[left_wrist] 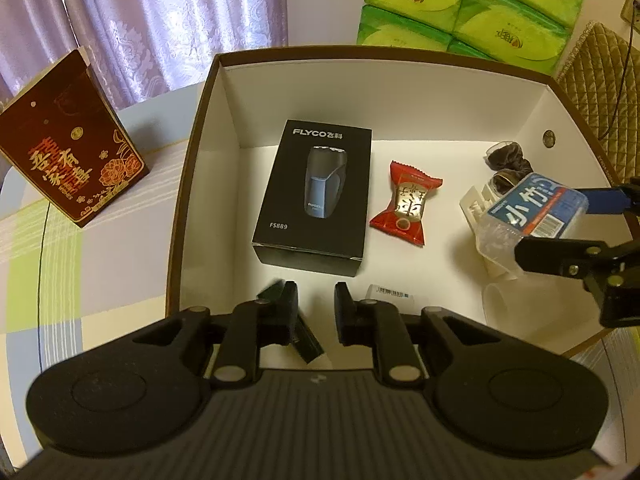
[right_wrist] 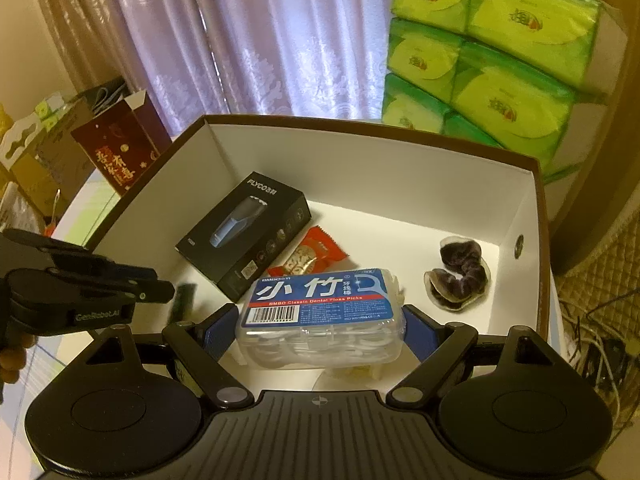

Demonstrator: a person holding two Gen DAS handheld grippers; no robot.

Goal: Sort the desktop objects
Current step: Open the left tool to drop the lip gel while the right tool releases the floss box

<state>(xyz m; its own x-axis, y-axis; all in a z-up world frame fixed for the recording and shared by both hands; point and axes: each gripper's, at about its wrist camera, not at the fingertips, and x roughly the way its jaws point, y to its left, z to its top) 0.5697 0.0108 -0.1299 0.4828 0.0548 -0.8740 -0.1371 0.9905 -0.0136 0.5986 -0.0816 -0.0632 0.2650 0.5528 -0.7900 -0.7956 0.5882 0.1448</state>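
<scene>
Between my right fingers [right_wrist: 422,332] I hold the dental floss box [right_wrist: 320,316], one blue pad on each short end, with its blue label facing up. My right gripper [right_wrist: 320,330] reaches over the near edge of the big white storage box [right_wrist: 360,156] and carries the floss box above the floor of it. Just under the floss box I see some white plastic pieces, but I cannot tell what they are. Ahead of the fingers and to the left lies the black shaver box [right_wrist: 244,240], and the red candy [right_wrist: 308,258] is beside it. Ahead to the right lies a dark hair scrunchie [right_wrist: 460,276].

My left gripper [left_wrist: 316,308] hangs over the near left part of the same box, fingers a little apart and holding nothing. A small dark object [left_wrist: 302,336] lies partly under its left finger.
</scene>
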